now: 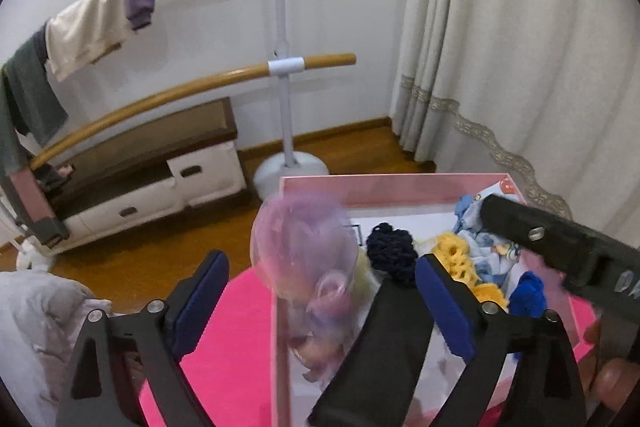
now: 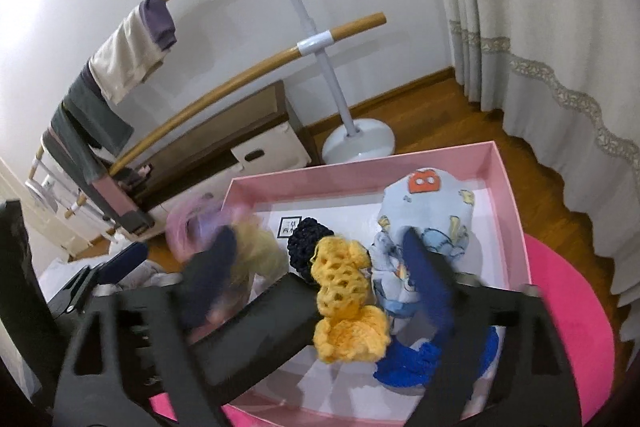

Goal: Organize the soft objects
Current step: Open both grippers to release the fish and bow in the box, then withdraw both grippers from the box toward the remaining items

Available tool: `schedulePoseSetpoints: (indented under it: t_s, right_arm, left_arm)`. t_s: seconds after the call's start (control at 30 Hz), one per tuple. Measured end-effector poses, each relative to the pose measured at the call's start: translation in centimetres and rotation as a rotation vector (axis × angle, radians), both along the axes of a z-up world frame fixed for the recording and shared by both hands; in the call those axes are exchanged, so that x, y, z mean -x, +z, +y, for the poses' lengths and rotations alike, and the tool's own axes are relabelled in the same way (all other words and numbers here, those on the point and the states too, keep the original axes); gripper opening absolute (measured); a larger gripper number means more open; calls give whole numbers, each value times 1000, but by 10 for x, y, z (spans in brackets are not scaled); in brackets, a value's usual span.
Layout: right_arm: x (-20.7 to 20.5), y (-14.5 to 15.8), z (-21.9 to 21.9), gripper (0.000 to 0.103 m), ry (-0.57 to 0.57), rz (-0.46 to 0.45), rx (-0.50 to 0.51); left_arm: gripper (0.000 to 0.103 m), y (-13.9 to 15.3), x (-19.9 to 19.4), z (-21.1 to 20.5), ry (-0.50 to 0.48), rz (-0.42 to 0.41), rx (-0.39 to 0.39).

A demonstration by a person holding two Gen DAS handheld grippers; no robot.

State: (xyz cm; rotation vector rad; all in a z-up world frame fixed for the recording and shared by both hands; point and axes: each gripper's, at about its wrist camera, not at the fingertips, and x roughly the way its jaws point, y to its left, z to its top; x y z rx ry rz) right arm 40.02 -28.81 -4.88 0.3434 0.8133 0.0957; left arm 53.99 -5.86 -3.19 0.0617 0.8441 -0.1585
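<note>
A pink box sits on a bright pink round table. Inside lie a navy crocheted piece, a yellow crocheted piece, a blue crocheted piece and a light blue printed cloth. A blurred pink-purple and yellow soft object hangs at the box's left wall. My left gripper is open around it, not touching. My right gripper is open above the box contents.
A white stand with two wooden bars holds draped clothes at the back. A low drawer cabinet stands by the wall. Curtains hang on the right. A pale cloth lies at the left.
</note>
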Motion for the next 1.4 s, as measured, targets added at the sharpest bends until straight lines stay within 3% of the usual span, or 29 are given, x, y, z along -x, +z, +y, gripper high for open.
schedulePoseSetpoints:
  t_s: [0.07,0.33,0.73,0.97,1.4]
  right_arm:
    - [9,3,-5,103,-17,-21,-13]
    - [70,26,-13,103,-58,-77,8]
    - [188,69,12,103,-83,-177,189]
    - [255,82,21,103,-113,-201,273]
    - [335,83,33,103,-175,-237,319]
  left_arm:
    - [101,2,13,4,10,-20,4]
    - [103,16,120,23,16,-108,2]
    - [103,56,272,31,15,-224,34]
    - [103,66,328,40,25,-239,88]
    - [103,63,401,56,56,-231,67]
